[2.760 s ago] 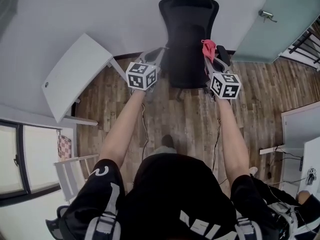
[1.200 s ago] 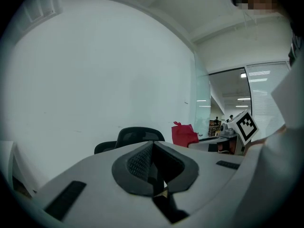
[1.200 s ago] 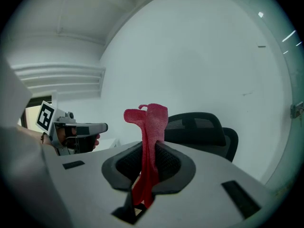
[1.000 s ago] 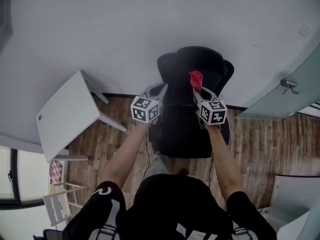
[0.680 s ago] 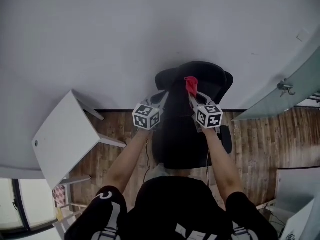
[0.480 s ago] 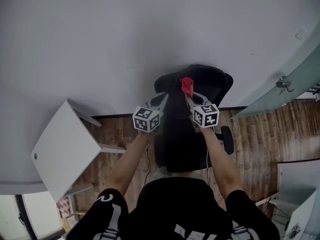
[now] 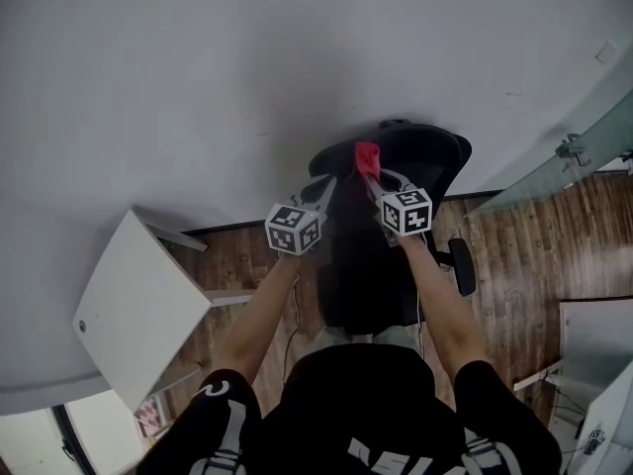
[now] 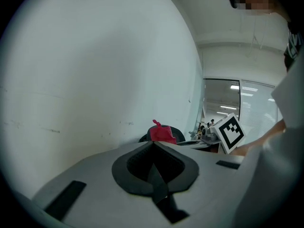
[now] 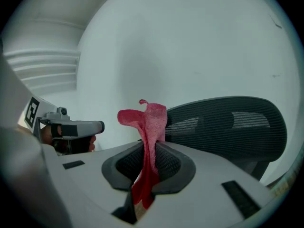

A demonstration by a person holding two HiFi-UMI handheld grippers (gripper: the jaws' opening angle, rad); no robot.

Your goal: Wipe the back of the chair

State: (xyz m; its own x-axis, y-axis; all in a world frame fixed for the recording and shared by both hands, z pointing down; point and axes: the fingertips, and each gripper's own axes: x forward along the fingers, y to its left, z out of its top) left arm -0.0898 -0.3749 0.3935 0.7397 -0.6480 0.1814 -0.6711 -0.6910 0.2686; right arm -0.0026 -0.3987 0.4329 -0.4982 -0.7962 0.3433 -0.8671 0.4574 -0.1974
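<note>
**Q:** Nearest the person, how did the two tools stand?

**A:** The left hand-held gripper (image 8: 154, 147) had its jaws pressed together on nothing. The right hand-held gripper (image 9: 151, 151) was clamped on a red cloth (image 9: 149, 122), whose loose end stood up above the jaws.

**Q:** What had just changed?

**A:** A few seconds earlier both tools had been held low, at the sides of the backrest. Now both were raised, and in the head view the cloth (image 7: 366, 155) lay over the upper edge of the black chair (image 7: 425, 151). This was judged to be an approach to the top of the back, with the wiping stroke not yet begun. No view showed whether cloth and mesh were touching. In the right gripper view the mesh back (image 9: 228, 125) stood just behind the cloth and to its right.

**Q:** What room was there for moving?

**A:** The chair's back stood close against the pale wall (image 7: 247, 67), so there was probably little room behind it. A downward stroke along the backrest looked open. To the right an armrest (image 7: 462, 265) projected, and a glass door (image 7: 584, 156) lay farther off. To the left the white worktop (image 7: 138, 300) stood well apart, with bare wooden floor (image 7: 247, 255) between.
</note>
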